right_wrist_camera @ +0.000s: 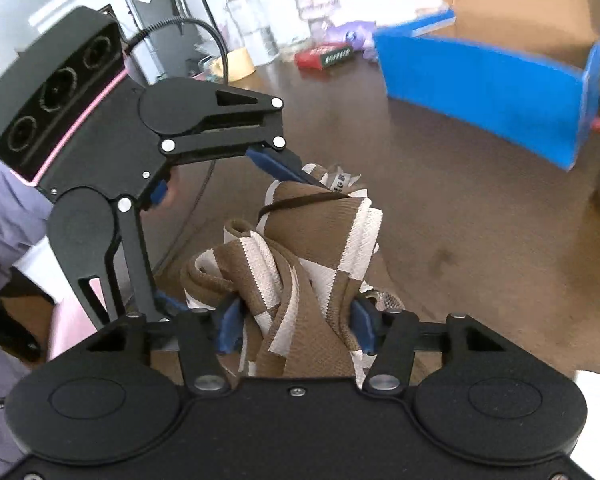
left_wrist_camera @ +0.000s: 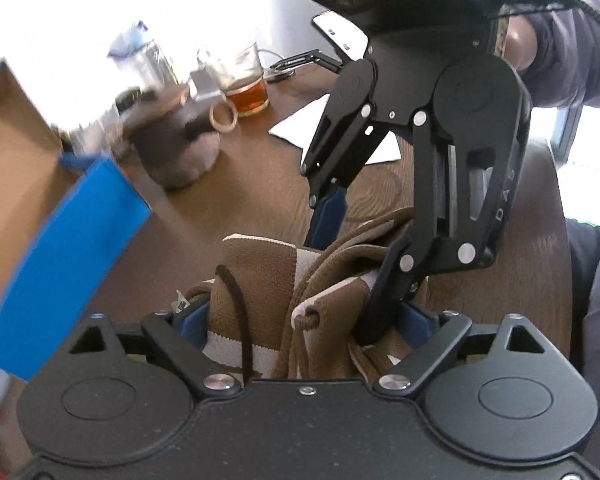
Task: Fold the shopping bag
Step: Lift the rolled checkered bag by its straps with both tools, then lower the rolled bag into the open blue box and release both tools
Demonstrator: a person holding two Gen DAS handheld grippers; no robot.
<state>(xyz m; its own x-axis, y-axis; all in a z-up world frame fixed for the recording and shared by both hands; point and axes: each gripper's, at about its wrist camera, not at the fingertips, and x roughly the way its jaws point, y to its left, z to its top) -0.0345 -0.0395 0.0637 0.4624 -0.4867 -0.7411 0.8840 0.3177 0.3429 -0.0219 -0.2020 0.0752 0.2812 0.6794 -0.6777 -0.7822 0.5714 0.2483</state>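
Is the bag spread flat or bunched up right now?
Bunched up. The bag sits in crumpled folds between both grippers, its handles tangled on top, not flat on the table.

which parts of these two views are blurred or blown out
Left wrist view: the blue box and glass jars smear with motion, the top left washes out to white, and the bag stays sharp. Right wrist view: the blue box is smeared, the bag crisp, and fisheye bends the edges.
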